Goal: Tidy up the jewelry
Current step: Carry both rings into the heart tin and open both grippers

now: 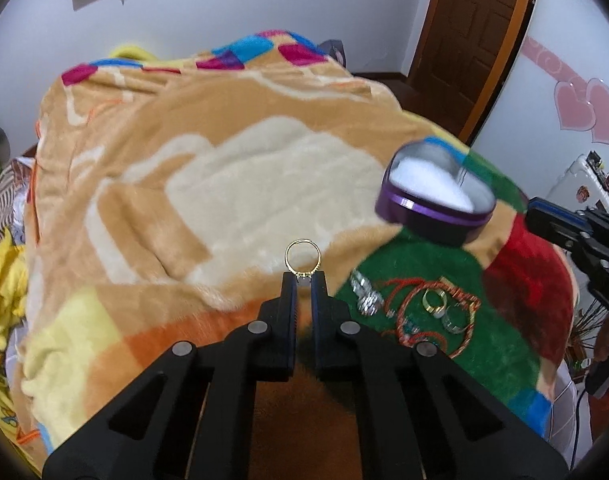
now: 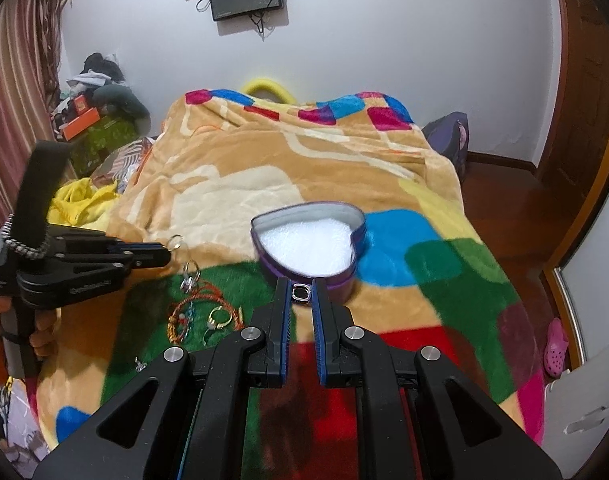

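My left gripper is shut on a gold ring, held upright above the blanket; it also shows in the right wrist view at the left. My right gripper is shut on a small silver piece with a dark stone, just in front of the purple heart-shaped box, which is open with white padding inside. The box also shows in the left wrist view. A pile of jewelry lies on the green patch: red cord bracelets, rings and silver pieces.
The colourful fleece blanket covers the bed. Bed edges fall off right toward a wooden floor and door. Clutter and boxes stand at the left by the curtain. A small silver item lies near the front left.
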Motion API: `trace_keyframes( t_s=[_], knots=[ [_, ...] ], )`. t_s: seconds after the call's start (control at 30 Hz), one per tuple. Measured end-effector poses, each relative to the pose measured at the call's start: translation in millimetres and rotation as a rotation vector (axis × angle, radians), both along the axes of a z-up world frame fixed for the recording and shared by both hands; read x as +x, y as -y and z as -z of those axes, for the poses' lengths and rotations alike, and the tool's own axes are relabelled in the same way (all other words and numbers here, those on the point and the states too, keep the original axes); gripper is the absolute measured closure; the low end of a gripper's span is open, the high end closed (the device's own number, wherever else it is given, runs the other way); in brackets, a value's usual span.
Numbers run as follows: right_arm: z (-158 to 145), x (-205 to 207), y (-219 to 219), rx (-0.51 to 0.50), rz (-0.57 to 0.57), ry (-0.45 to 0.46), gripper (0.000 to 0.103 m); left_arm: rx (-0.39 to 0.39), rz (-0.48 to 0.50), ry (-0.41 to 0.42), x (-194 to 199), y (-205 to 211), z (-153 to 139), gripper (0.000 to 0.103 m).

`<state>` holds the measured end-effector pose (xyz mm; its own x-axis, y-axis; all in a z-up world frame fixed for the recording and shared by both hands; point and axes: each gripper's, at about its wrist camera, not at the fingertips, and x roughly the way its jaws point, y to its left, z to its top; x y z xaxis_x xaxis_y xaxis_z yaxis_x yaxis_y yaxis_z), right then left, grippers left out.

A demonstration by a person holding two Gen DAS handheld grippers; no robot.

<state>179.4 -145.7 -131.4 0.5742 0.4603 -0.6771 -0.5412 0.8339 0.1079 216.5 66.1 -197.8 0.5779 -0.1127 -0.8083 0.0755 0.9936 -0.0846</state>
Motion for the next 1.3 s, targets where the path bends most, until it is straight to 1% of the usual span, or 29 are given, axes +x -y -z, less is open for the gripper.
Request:
trace_keyframes(
  t_s=[0.13, 0.27, 0.37, 0.5, 0.7, 0.97, 1.3],
  knots=[
    [-8.1, 6.6, 1.1, 0.005, 0.007, 0.024, 0.094, 0.011, 0.016, 0.06, 1.6, 6.7, -24.2, 0.098],
    [-15.3, 9.4, -0.1, 0.008, 0.009, 0.048, 0.094, -0.005, 0.041, 0.115, 6.4, 16.5, -45.9, 0.098],
    [-19.4, 13.1, -0.7, 0.009, 0.009, 0.063, 0.094, -0.016, 0.062, 0.145, 12.5, 24.7, -57.2, 0.098],
    [-21.8, 18.0, -2.0, 0.01, 0.008, 0.076, 0.094, -0.034, 0.088, 0.162, 20.9, 32.4, -64.5, 0.098],
    [-18.7, 29.4, -3.6, 0.024, 0.008, 0.067, 0.094, -0.06, 0.122, 0.147, 34.4, 40.5, -59.6, 0.098],
    [-1.0, 46.1, -14.3, 0.02, -0.029, 0.005, 0.094, -0.067, 0.169, 0.091, 50.6, 52.9, -41.7, 0.098],
    [18.0, 56.3, -21.5, -0.002, -0.061, -0.056, 0.094, -0.075, 0.196, 0.024, 69.1, 60.1, -19.5, 0.098]
  ],
)
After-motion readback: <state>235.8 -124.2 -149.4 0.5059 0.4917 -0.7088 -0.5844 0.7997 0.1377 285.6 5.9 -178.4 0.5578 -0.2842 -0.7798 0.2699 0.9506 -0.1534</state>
